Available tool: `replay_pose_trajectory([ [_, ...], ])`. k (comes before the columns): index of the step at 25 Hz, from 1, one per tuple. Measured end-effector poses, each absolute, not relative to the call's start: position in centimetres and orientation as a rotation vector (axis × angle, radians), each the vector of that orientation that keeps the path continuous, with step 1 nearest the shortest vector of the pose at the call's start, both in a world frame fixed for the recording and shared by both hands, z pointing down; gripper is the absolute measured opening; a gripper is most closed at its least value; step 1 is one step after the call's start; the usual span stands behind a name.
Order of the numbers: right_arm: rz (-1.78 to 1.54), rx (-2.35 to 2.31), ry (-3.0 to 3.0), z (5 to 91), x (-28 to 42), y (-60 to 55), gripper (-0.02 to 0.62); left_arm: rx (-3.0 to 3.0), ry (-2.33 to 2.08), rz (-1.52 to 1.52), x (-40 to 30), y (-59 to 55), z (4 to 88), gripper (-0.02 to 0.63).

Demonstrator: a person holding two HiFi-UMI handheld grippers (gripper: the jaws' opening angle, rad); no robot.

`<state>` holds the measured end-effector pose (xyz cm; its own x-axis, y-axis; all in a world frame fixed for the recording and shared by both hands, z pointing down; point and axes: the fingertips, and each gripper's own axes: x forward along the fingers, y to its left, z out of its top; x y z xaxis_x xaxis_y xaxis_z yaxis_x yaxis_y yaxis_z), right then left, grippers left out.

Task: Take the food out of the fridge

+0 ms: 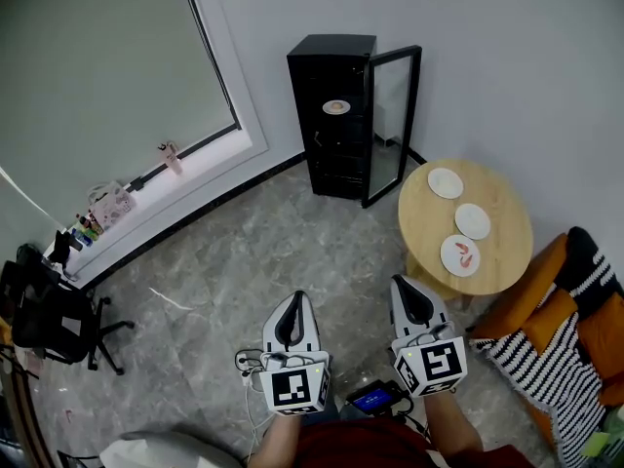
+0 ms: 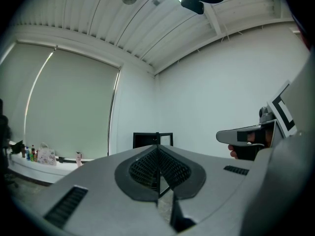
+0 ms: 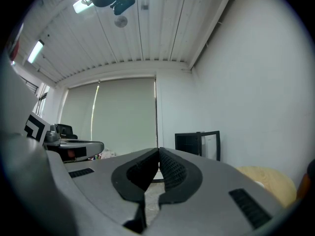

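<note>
Fridge (image 1: 327,76): door open; we see one plate of food (image 1: 336,107) inside.
Counter (image 1: 512,247): three plates (image 1: 446,182).
Left hand-held gripper (image 1: 295,298): jaws together, holding nothing.
Right hand-held gripper (image 1: 402,283): the same.

Round wooden tabletop (image 1: 511,261) holds three white plates (image 1: 473,220) in a row, the nearest plate (image 1: 460,255) with reddish bits on it. Black fridge (image 1: 331,57) stands on the grey marble floor (image 1: 244,261), a dish (image 1: 336,107) on its upper shelf.
</note>
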<state>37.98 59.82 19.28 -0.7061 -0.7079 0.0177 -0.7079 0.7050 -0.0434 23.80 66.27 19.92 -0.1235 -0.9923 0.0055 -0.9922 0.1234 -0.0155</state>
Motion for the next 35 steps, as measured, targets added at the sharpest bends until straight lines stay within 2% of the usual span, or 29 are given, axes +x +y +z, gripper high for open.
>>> replay_pose_trajectory([
  [12,-0.045,-1.239,2.913,19.7,34.1,56.4,0.02,-2.11,2.331,0.006,20.2,62.5,20.5,0.014],
  [35,-0.027,-1.349,2.902,18.7,20.2,47.3,0.02,-2.202,2.271,0.016,5.7,52.9,20.0,0.014],
])
